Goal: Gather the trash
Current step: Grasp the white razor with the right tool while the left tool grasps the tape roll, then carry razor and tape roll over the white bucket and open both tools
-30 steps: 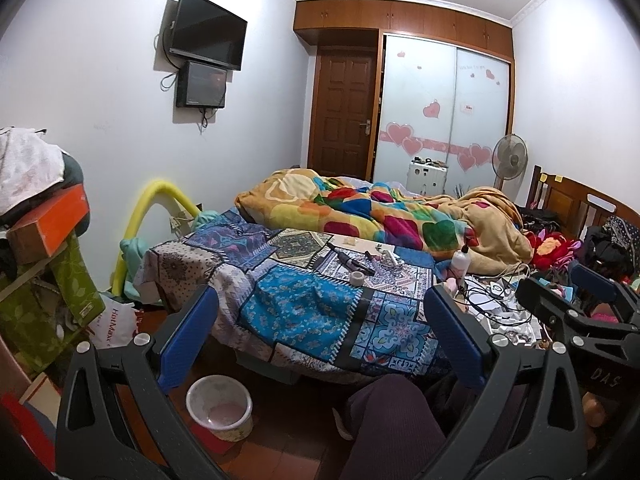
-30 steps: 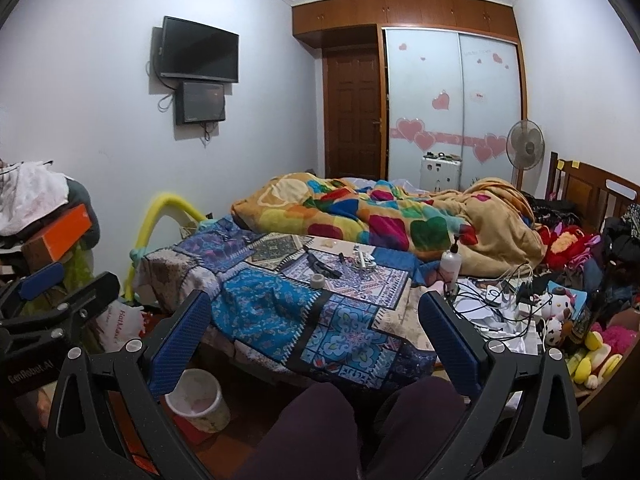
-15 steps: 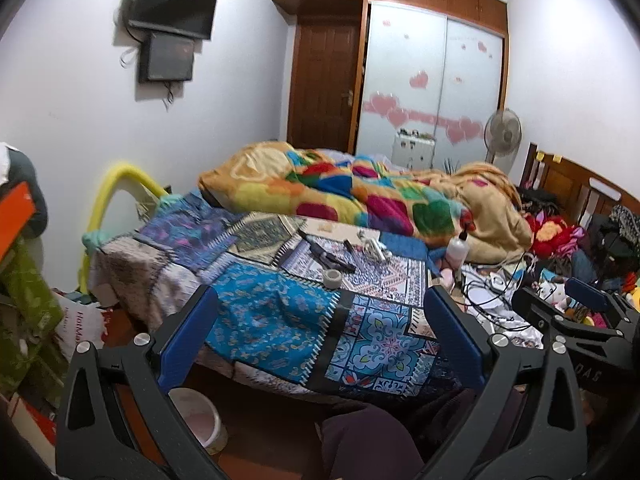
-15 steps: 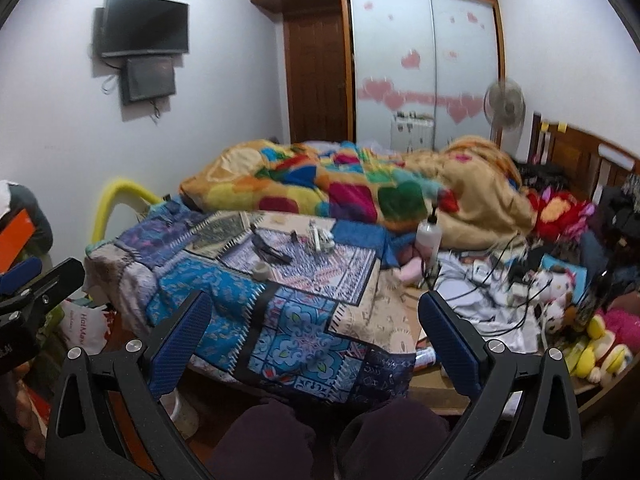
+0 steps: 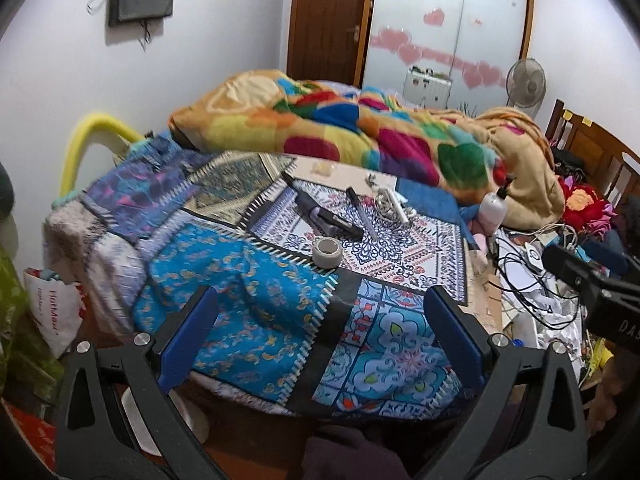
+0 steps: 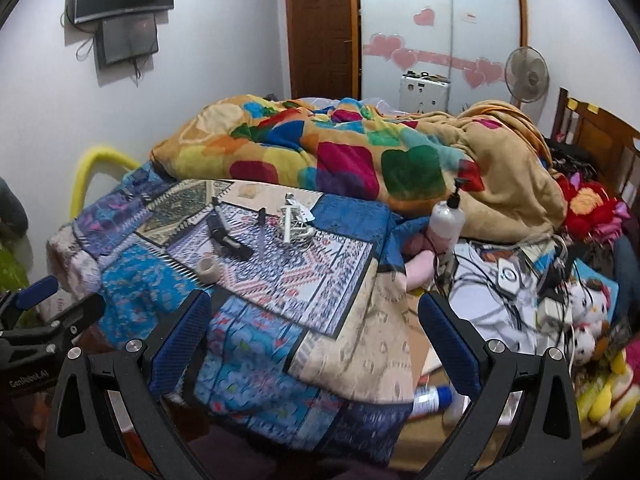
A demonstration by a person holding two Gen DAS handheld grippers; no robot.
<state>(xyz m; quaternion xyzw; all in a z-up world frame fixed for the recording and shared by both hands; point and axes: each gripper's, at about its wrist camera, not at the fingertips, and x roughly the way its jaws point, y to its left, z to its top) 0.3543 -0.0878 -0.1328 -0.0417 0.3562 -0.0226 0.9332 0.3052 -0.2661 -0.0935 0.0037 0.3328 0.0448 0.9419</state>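
Room: cluttered bedroom, bed (image 5: 256, 304) spread with a blue patchwork quilt (image 5: 248, 292), a bright blanket (image 5: 360, 136) heaped behind it
Change: both cameras sit closer and lower over the quilt than a second ago, the wall television sliding toward the top edge; the person appears to be closing in on the loose items
Left gripper (image 5: 320, 336): jaws spread wide, nothing between them, held above the near edge of the quilt
Right gripper (image 6: 316, 332): jaws likewise apart and empty, aimed at the quilt's right side
Likely trash: tape roll (image 5: 327, 251) standing on the quilt, with a dark flat object (image 5: 328, 216), a pen-like stick (image 5: 362, 212) and a white tangle of wire (image 5: 390, 206) just beyond it; which counts as trash cannot be told
Bin: pale tub (image 5: 132, 412) on the floor beside the bed, partly hidden by the left gripper
Right side: cables (image 6: 508, 276), a pump bottle (image 6: 446, 220) and plush toys (image 6: 588, 308) crowd the bed's edge
Progress: early, nothing gripped yet; the next move looks like a reach for the tape roll
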